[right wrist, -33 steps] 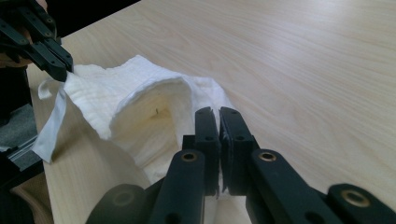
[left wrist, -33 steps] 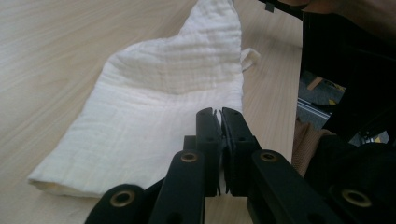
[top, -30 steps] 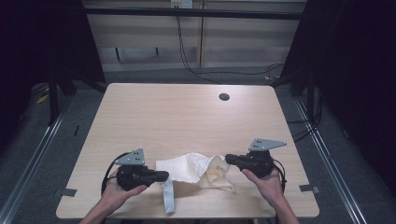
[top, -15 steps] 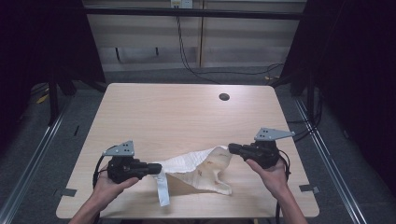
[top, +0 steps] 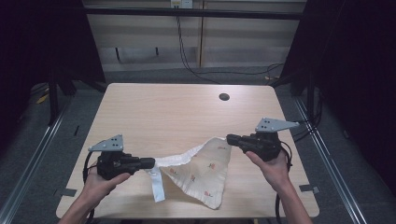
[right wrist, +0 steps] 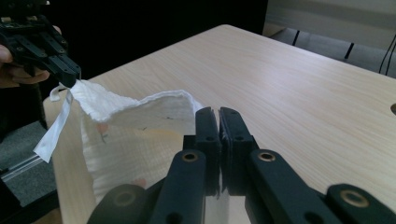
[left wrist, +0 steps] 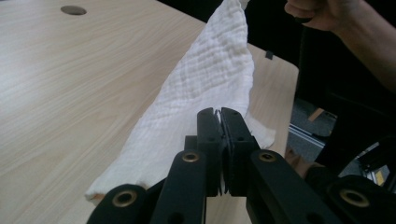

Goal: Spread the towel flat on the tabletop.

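High view: the table carries a white printed cloth, stretched between both hands near the table's front edge. Its long upper edge runs from the left gripper up and across to the right gripper, with the rest sagging down to the table below that line. Each set of fingers is clenched on a corner of the cloth, one at either end, so neither hand is nearer. A thin ribbon hangs from the cloth just beside the left gripper.
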`<state>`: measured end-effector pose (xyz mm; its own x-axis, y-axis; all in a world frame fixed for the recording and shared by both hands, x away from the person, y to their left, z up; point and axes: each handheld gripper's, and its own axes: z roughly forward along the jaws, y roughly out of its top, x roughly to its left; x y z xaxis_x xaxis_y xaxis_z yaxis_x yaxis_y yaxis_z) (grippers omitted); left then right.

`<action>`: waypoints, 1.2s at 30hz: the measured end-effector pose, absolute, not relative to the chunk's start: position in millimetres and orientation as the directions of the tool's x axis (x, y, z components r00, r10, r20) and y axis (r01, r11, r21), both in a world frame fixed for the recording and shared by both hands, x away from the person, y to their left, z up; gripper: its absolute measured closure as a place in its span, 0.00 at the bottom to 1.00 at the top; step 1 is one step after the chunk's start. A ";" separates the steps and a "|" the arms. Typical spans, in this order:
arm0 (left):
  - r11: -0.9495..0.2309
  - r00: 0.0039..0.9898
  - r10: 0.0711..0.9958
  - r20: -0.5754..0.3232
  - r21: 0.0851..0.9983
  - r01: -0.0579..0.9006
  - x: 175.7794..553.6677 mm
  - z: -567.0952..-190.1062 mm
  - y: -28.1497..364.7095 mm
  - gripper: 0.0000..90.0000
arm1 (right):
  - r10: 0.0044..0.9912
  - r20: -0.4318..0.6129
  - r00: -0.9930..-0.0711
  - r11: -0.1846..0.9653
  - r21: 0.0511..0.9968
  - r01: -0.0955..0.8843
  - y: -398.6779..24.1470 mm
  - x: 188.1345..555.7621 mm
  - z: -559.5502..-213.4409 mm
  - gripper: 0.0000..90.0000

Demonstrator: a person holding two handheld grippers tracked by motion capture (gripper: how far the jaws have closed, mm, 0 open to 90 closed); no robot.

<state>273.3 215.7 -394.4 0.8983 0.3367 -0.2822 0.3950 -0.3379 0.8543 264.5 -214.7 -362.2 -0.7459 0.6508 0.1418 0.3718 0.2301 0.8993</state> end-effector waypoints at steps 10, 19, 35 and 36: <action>-0.356 0.884 0.360 -0.300 0.831 0.427 268.1 -391.4 217.7 0.97 | 0.658 0.128 -0.742 0.246 0.895 0.372 -217.2 253.7 -353.2 0.97; -0.376 0.837 0.401 -0.372 0.767 0.520 309.9 -431.9 203.2 0.97 | 0.692 0.175 -0.700 0.258 0.846 0.466 -217.2 296.3 -397.4 0.97; -0.360 0.777 0.457 -0.434 0.708 0.607 351.2 -471.8 190.7 0.87 | 0.739 0.212 -0.639 0.253 0.792 0.555 -214.2 347.6 -446.7 0.98; -0.361 0.772 0.457 -0.442 0.701 0.615 354.1 -474.8 190.0 0.85 | 0.742 0.217 -0.634 0.249 0.789 0.561 -213.4 350.7 -450.7 0.97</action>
<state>354.1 190.0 -474.8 0.7719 0.4571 -0.4417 0.6150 -0.3614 0.7008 350.7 -213.4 -450.7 -0.6342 0.7420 0.2174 0.5615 0.2487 0.7892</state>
